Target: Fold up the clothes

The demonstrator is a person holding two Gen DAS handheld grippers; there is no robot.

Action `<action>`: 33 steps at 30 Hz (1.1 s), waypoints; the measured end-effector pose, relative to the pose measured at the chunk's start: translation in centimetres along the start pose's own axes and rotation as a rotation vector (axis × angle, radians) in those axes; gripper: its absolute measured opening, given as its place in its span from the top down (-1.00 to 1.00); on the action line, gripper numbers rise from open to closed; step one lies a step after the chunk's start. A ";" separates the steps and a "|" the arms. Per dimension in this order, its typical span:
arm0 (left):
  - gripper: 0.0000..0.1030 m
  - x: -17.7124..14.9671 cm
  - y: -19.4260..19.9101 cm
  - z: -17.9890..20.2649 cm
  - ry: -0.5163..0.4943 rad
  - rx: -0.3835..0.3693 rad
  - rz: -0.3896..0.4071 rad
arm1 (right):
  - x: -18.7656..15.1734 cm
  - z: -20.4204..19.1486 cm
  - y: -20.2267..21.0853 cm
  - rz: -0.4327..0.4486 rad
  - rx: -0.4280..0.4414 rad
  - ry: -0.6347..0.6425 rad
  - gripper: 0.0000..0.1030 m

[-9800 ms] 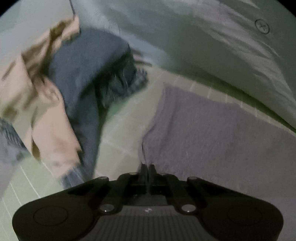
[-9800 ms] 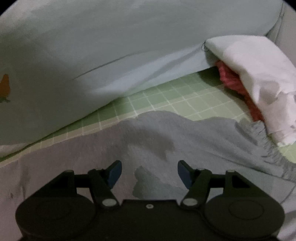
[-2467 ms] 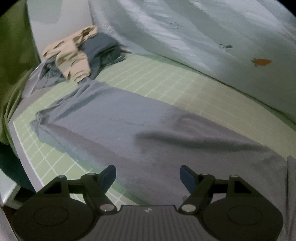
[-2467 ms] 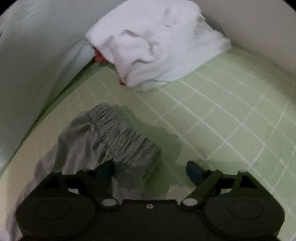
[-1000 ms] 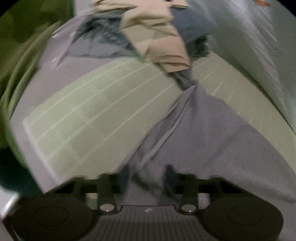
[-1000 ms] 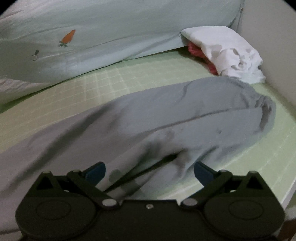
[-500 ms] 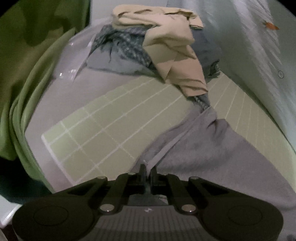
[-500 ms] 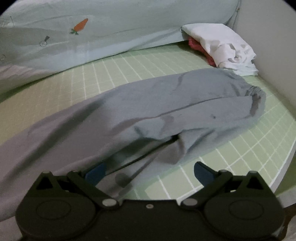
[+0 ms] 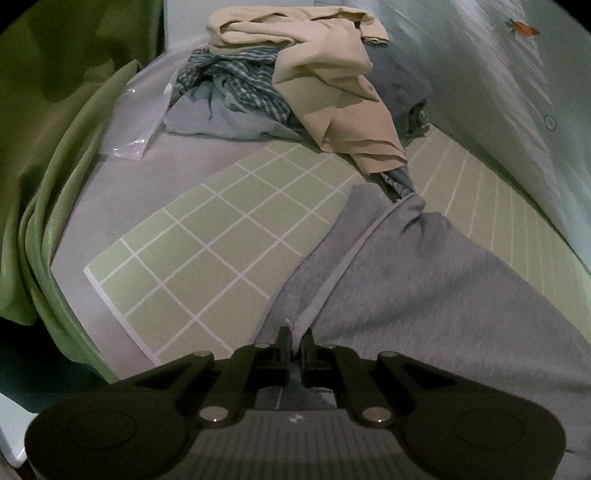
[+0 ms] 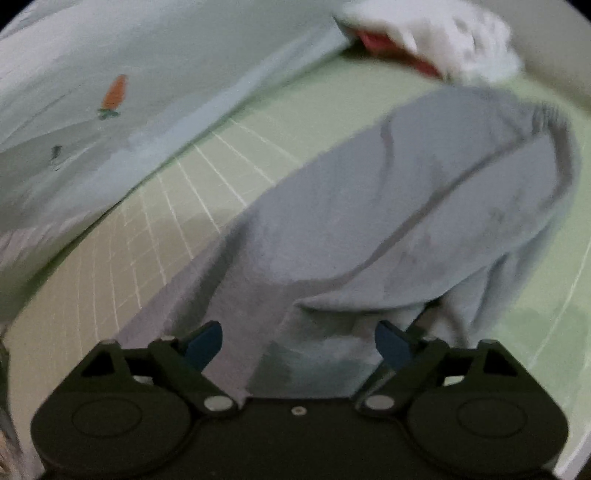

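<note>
Now the left gripper pinches a hem of the grey trousers, unlike moments ago when it gaped; the right gripper is closing over cloth — trousers stretch toward one o'clock, ready to fold.

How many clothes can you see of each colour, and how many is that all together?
Grey: 1, the pants spread on the green checked sheet.
Beige: 1, a shirt on top of the pile.
Blue checked: 1, a garment in the pile.
Dark blue: 1, a garment under the shirt.
White: 1, blurred.
Red: 1, peeking out beneath the white one.
Total: 6.
</note>
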State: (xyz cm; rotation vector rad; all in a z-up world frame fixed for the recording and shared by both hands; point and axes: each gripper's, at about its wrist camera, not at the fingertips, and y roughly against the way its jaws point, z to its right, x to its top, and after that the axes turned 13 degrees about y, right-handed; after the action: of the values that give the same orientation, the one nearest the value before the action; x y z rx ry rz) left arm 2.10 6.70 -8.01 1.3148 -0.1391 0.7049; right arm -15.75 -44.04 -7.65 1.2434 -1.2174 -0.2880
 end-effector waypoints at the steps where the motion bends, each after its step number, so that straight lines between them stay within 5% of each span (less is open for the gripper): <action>1: 0.88 0.0 0.0 0.0 -0.002 0.000 0.000 | 0.0 -0.1 -0.5 -0.019 -0.027 -0.010 -0.26; 4: 0.89 0.0 0.1 -0.3 -0.005 -0.007 0.005 | -0.3 -0.2 0.4 0.014 -0.095 0.018 0.96; 9: 0.89 0.4 0.4 -0.9 0.014 -0.018 0.012 | -3.4 2.3 5.3 0.095 -0.120 0.056 0.96; 12: 0.88 0.2 0.3 -1.0 0.006 -0.011 -0.008 | -5.7 3.8 5.9 0.051 -0.147 0.102 0.95; 15: 0.71 0.3 0.4 -0.8 -0.008 0.012 -0.021 | -7.0 5.0 5.1 -0.024 -0.159 0.075 0.78; 16: 0.67 0.3 0.6 -0.7 -0.012 0.023 -0.013 | -7.0 4.9 5.2 -0.029 -0.168 0.080 0.57; 20: -0.09 1.2 1.8 -0.7 -0.023 0.029 0.047 | -6.7 4.0 6.2 -0.002 -0.229 0.142 -0.44; 22: -0.14 1.7 1.8 -0.6 -0.023 0.004 0.044 | -6.5 3.5 6.8 0.036 -0.247 0.162 -0.65; 26: -0.36 2.0 0.5 0.5 -0.100 -0.004 0.009 | -6.0 2.0 7.3 0.089 -0.248 0.205 -0.77; 33: -0.37 1.4 -2.2 1.5 -0.191 0.042 -0.049 | -6.6 -0.1 8.2 0.103 -0.195 0.254 -0.78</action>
State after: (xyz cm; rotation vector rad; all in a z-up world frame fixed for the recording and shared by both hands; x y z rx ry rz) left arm 4.83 5.72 -8.78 1.4200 -0.2469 0.5427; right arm -21.71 -36.00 -4.45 1.0115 -1.0052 -0.1628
